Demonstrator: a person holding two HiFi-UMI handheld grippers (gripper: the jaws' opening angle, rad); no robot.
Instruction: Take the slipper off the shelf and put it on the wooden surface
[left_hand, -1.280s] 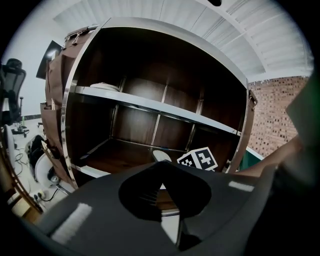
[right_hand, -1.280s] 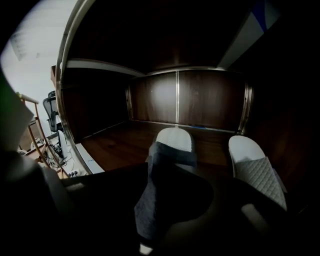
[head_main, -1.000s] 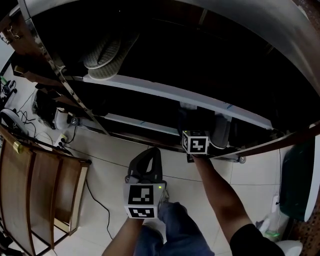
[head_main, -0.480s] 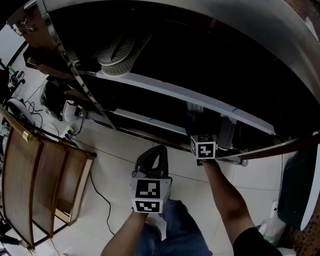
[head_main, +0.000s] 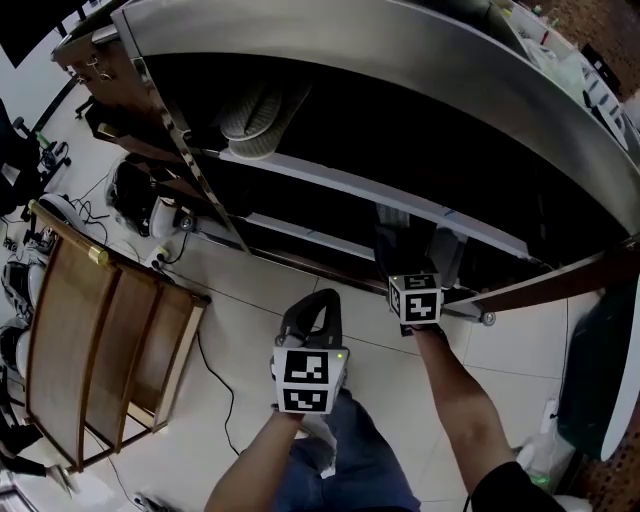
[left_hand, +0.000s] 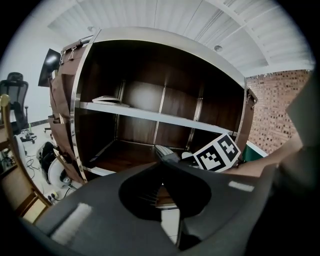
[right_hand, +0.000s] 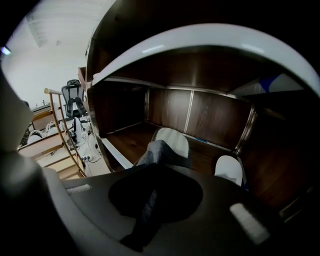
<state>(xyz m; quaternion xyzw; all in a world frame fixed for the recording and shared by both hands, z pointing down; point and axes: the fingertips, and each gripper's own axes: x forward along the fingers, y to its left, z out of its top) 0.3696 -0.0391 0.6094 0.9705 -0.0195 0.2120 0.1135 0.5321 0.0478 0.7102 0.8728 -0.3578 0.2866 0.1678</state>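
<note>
- Print in view: bold black-and-white square patterns on the white faces of the right cube (head_main: 418, 298) and the left cube (head_main: 304, 380). They are block codes, not words.
- The right gripper (right_hand: 156, 164) has just been closing. Its dark matte jaws are clamped on the soft grey fabric upper of the slipper (right_hand: 169, 141), which runs as a fold between them.
- The slipper shows a pale, smooth, rounded end. It is at the front of the lower compartment of the shelf (head_main: 400, 203), over the dark wood-grain bottom board. Whether it touches that board cannot be told.
- The shelf is dark brown wood panelling, with pale strips along the front edges of its boards and shiny metal uprights.
- A second slipper (right_hand: 229, 170), with the same pale rounded end, rests on that bottom board just to the right of the held one, apart from it.
- A ribbed slipper (head_main: 260, 115), grey with a ridged sole, lies on the upper board near the shelf's left end.
- The left gripper (left_hand: 163, 161) is clenched on nothing, its smooth black jaws meeting at the tips. It is held out in front of the shelf, above the floor (head_main: 250, 290) of pale glossy tiles.
- A wooden rack (head_main: 100, 330) of brown slats stands on the tiles to the left of the shelf.
- A rough brick wall (left_hand: 272, 100) shows at the shelf's right.
</note>
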